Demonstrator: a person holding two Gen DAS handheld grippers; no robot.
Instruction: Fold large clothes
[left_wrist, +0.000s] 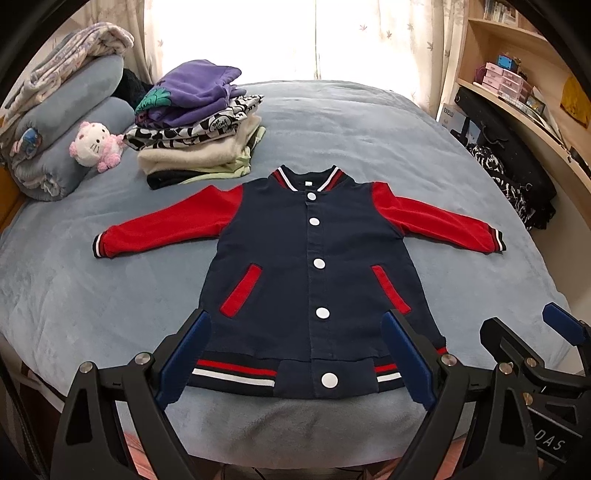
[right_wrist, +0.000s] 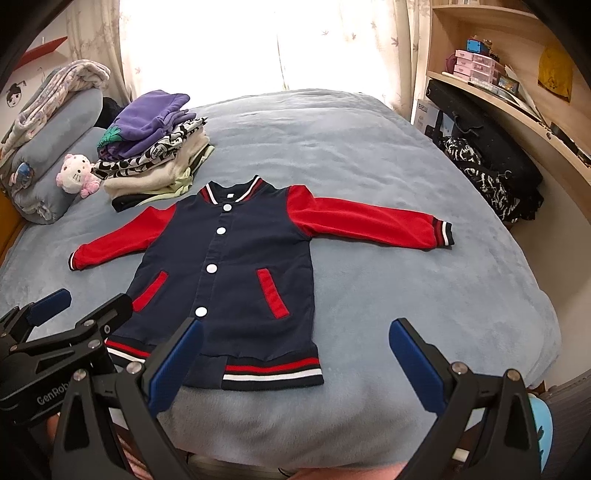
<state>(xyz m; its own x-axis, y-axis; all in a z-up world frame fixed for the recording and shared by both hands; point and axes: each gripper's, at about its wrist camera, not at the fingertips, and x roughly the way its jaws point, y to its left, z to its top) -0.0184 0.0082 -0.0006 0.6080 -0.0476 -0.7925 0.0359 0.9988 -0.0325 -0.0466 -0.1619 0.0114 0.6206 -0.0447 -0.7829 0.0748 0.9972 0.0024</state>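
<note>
One jacket (left_wrist: 314, 266) lay spread ahead of the tongs, with two red sleeves, two red pocket welts and five white snaps. Beyond it, to the left, sat one stack of folded clothes (left_wrist: 199, 125) and one plush cat (left_wrist: 96, 146). Two grippers showed, left (left_wrist: 295, 354) and right (right_wrist: 295, 362).
</note>
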